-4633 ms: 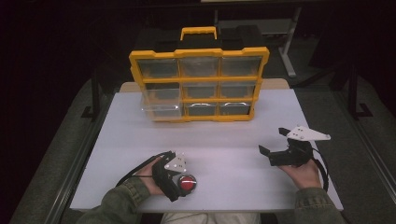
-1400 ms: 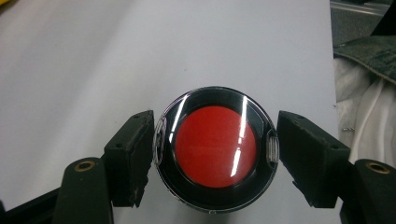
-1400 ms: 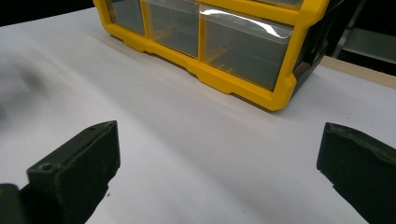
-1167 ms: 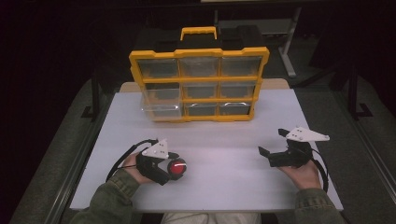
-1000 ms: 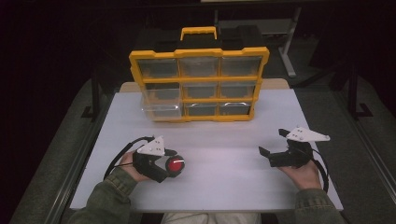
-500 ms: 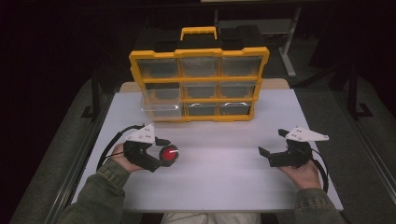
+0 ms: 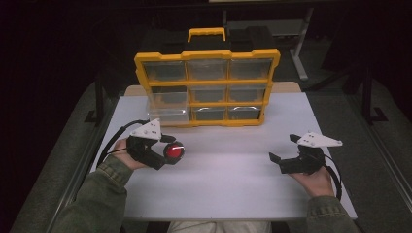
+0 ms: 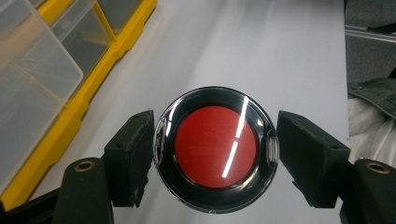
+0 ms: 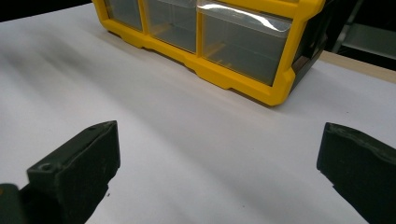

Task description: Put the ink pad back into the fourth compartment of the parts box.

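Note:
A round clear case with a red disc (image 7: pixel 175 151) inside is lifted above the white table (image 7: pixel 233 189), with my left gripper (image 7: pixel 171 151) shut on it. In the left gripper view the two black pads (image 8: pixel 133 158) press on the case (image 8: pixel 215 147) from either side. The left gripper hovers just in front of the yellow drawer organizer (image 7: pixel 209 83), near its pulled-out clear drawer (image 7: pixel 167 110). My right gripper (image 7: pixel 283 148) stands open at the right of the table, held by a hand, with nothing between its jaws; bare table shows between its pads (image 9: pixel 79 163).
The organizer (image 9: pixel 224 77) stands upright at the table's far side, with a yellow handle (image 7: pixel 206 34) on top and several clear drawers. The pulled-out drawer (image 8: pixel 28 79) juts toward the left gripper. Dark floor and table legs surround the table.
My left gripper has risen and moved left and away from the person, toward the organizer, with the red disc case in it. The right gripper has stayed put.

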`<state>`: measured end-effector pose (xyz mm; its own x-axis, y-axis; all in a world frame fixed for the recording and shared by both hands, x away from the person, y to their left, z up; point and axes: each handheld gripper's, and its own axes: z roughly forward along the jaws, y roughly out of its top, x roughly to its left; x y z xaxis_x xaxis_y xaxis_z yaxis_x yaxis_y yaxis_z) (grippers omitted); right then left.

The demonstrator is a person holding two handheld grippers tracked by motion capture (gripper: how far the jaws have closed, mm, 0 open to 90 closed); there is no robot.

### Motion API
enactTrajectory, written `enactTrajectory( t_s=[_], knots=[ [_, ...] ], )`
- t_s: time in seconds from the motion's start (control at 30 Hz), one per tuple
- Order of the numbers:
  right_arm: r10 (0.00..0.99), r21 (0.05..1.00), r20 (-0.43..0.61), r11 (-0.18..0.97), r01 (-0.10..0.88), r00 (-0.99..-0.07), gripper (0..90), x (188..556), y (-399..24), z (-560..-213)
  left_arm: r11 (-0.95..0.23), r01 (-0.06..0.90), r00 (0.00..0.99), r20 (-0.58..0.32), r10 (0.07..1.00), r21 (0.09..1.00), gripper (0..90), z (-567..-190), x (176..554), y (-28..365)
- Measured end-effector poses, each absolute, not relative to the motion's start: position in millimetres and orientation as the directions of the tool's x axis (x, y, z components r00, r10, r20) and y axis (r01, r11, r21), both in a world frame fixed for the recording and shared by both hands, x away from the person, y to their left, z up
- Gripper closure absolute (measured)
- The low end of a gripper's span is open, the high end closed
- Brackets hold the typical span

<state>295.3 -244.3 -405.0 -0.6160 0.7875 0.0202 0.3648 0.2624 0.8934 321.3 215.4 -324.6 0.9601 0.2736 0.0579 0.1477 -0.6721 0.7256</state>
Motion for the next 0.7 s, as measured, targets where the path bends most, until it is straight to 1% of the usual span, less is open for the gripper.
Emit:
enactTrajectory(
  t_s=[0.7],
  knots=[
    [0.788, 0.894, 0.022, 0.259, 0.365, -0.615, 0.0, 294.9, -245.0, -404.6, -0.679, 0.106, 0.953, 0.121, 0.279, 0.727, 30.4, -285.2, 332.0, 212.9]
  ],
)
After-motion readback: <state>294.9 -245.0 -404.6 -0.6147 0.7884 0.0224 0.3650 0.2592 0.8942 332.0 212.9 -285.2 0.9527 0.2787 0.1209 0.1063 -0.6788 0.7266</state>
